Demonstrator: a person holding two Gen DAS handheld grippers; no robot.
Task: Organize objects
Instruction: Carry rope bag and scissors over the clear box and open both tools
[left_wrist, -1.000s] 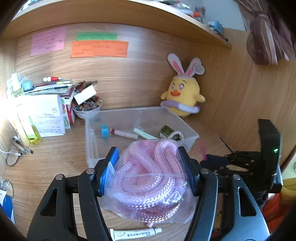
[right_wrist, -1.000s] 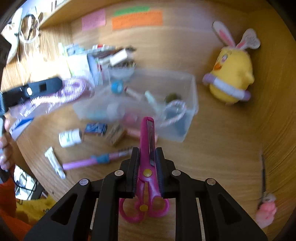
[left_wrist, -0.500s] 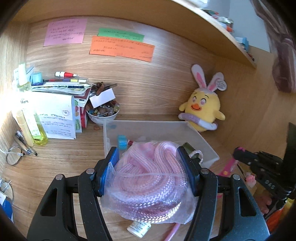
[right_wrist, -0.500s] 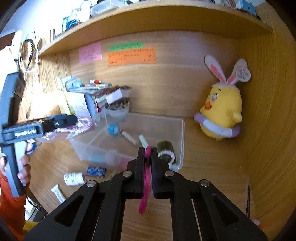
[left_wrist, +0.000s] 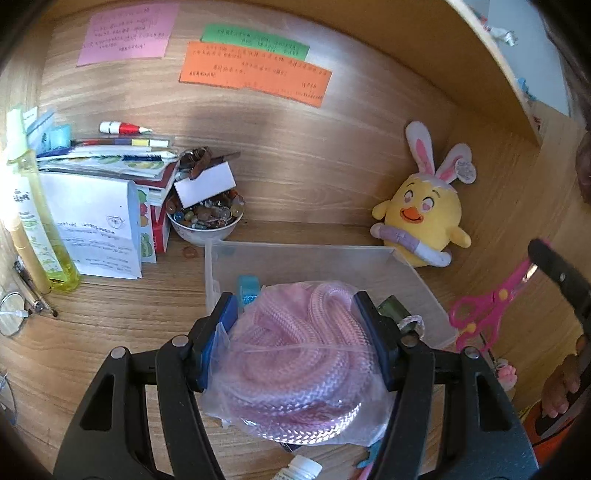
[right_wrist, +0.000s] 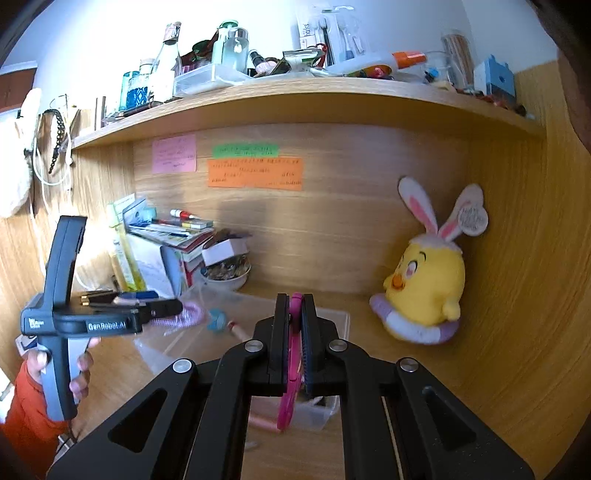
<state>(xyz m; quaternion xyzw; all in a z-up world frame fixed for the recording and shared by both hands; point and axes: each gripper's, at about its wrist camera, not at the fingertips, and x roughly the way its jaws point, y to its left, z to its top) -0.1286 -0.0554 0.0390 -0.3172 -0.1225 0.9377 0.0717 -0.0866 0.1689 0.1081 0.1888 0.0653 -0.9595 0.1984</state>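
My left gripper (left_wrist: 295, 317) is shut on a clear bag of coiled pink rope (left_wrist: 299, 369), held just in front of the clear plastic bin (left_wrist: 314, 258). The bin holds a blue clip (left_wrist: 248, 291) and a dark green roll (left_wrist: 391, 308). My right gripper (right_wrist: 294, 321) is shut on pink scissors (right_wrist: 291, 369), blades pinched between the pads and handles hanging below. The left wrist view shows those scissors (left_wrist: 487, 314) raised at the right, beside the bin. In the right wrist view the left gripper (right_wrist: 162, 308) hangs with the pink rope (right_wrist: 190, 314) at the bin's (right_wrist: 332, 317) left end.
A yellow plush chick with rabbit ears (left_wrist: 424, 218) sits at the back right. A bowl of beads (left_wrist: 205, 221), stacked books and papers (left_wrist: 99, 206) and a yellow bottle (left_wrist: 33, 221) stand at the back left. A small white bottle (left_wrist: 299, 467) lies near the front edge. A cluttered shelf (right_wrist: 295, 96) runs overhead.
My left gripper carried the rope bag rightward along the bin. My right gripper rose from the desk with the scissors, which turned edge-on between the pads.
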